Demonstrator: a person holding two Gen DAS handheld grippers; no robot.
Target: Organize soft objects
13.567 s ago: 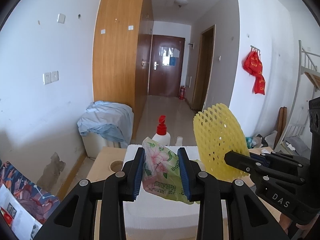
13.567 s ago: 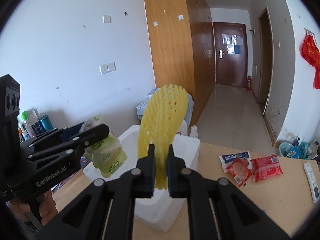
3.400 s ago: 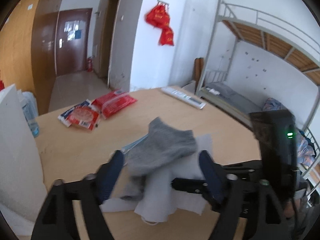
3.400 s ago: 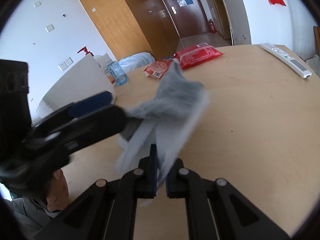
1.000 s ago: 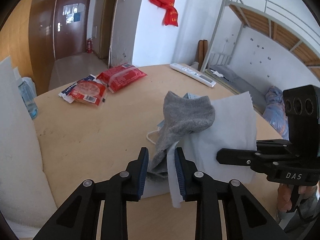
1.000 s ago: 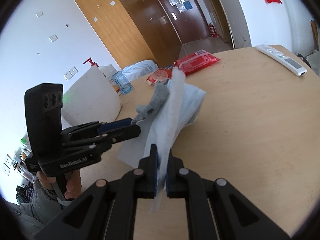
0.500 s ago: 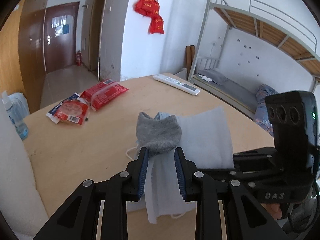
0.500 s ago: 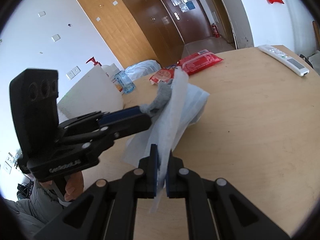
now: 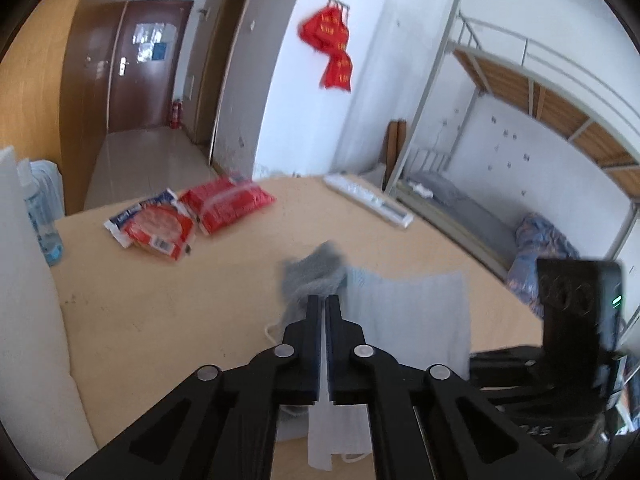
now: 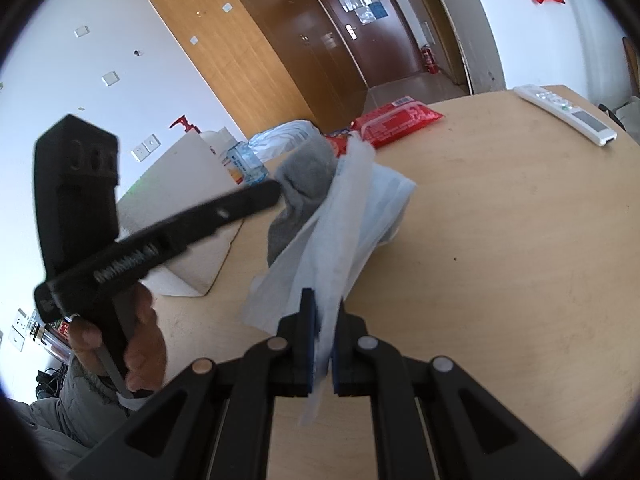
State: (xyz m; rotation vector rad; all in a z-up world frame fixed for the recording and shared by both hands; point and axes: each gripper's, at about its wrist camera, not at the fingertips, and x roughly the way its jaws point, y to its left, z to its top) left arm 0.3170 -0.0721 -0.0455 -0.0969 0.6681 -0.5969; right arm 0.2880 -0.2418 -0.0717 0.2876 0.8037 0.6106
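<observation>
Midway, by the look of it: the right gripper [image 10: 322, 344] pinches a white tissue sheet [image 10: 340, 216] above the near table [image 10: 500, 220], the left gripper [image 9: 323, 304] pressed together on the grey sock [image 9: 314, 274]; both unplaced, red packets [image 9: 228, 204] lie far left

White walls [image 9: 400, 40], brown door [image 9: 140, 64] down a tiled hallway, metal bunk bed [image 9: 540, 128] alongside.

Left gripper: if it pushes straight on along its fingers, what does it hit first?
Most likely the grey sock, bunched right at the tips of the left gripper, whose jaws look closed. Past it lies bare table. Blur makes depth uncertain.
</observation>
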